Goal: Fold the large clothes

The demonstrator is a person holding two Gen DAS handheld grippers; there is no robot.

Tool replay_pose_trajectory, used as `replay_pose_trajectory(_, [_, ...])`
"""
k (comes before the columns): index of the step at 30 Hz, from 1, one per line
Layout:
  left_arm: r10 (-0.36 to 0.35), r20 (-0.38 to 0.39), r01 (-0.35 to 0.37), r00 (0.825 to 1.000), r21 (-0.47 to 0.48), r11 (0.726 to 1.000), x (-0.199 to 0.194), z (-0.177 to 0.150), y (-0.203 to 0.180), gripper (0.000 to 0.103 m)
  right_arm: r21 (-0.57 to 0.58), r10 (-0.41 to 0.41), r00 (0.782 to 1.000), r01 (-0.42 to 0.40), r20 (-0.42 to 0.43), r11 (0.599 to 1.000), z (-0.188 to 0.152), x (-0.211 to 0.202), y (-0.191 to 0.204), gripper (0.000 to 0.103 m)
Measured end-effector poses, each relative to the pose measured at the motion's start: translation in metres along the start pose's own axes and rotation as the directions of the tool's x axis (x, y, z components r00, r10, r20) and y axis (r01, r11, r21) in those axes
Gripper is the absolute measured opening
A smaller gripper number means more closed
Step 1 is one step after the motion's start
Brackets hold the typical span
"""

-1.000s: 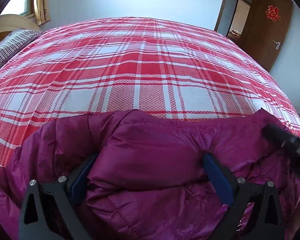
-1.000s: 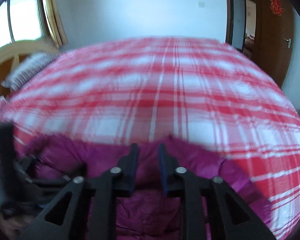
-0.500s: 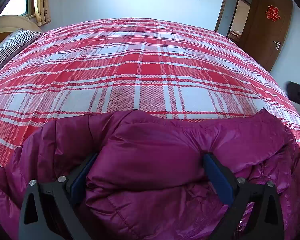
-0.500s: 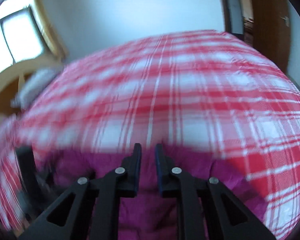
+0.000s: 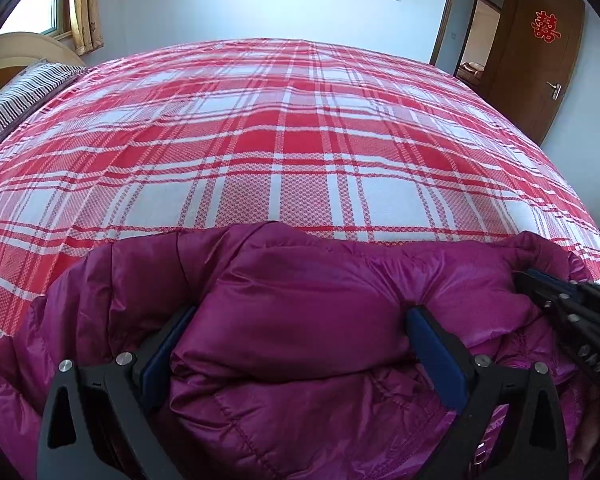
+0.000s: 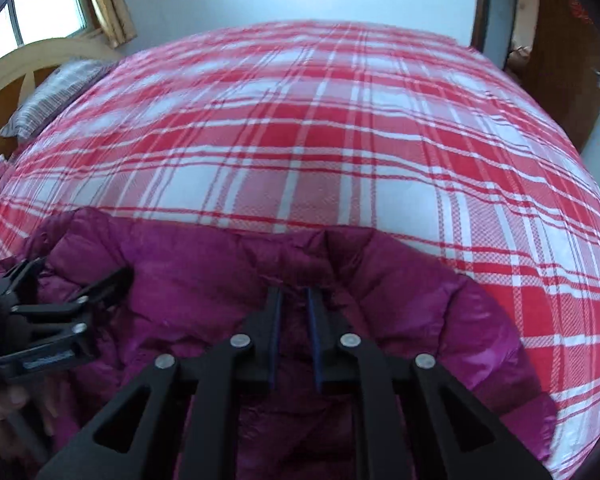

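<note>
Two grippers are set on one magenta padded jacket (image 5: pixel 308 320), which is heaped at the near edge of the bed. Nearest in the left wrist view, the left gripper (image 5: pixel 300 340) is seen spread wide, a thick puffed roll of the jacket bulging between its blue pads (image 5: pixel 436 356) and pressed on from both sides, so a bulky hold is judged to be kept there. In the right wrist view, the right gripper (image 6: pixel 294 320) is seen with its jaws nearly together and closing; a thin ridge of fabric near the far hem appears to be caught between them, though the pinch itself is partly hidden by the fingers.

From the left gripper the jacket's long axis is seen to run crosswise, left to right along the bed's near edge, with both grippers placed on the same far-facing fold, the right one just beside the jacket's right end. The coming fold is judged to depend on that line: both holds would need to be carried together across the axis.

Beyond the jacket, the red plaid bedspread (image 5: pixel 284 140) is left bare as far as the striped pillow (image 5: pixel 16 104).
</note>
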State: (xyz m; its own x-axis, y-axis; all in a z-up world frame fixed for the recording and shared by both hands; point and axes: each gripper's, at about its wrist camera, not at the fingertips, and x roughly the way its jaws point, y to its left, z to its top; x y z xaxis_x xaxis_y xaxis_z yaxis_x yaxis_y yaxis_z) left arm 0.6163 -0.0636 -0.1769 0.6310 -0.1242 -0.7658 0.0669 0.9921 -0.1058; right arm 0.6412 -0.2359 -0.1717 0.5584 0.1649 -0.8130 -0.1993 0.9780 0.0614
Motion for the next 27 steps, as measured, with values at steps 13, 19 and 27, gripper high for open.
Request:
replay_pose_trajectory(13, [0.106,-0.014,-0.106,0.994,-0.01,0.994,0.006,0.005,0.002,0.102,0.042,0.042,0.994,-0.046,0.097,0.998,-0.006,-0.001,-0.007,0.012])
replay_pose_trajectory(19, [0.114,-0.015,-0.114,0.993,-0.004,0.993,0.007,0.004,0.0,0.102,0.035,0.031,0.995,-0.035,0.093,0.999,-0.007,0.002,-0.005,0.012])
replay_pose_trajectory(27, [0.129,-0.024,-0.129,0.991,0.008,0.992,0.01,0.004,0.0,0.102,0.012,-0.004,0.996,0.003,0.093,1.0,-0.008,0.003,0.0,0.012])
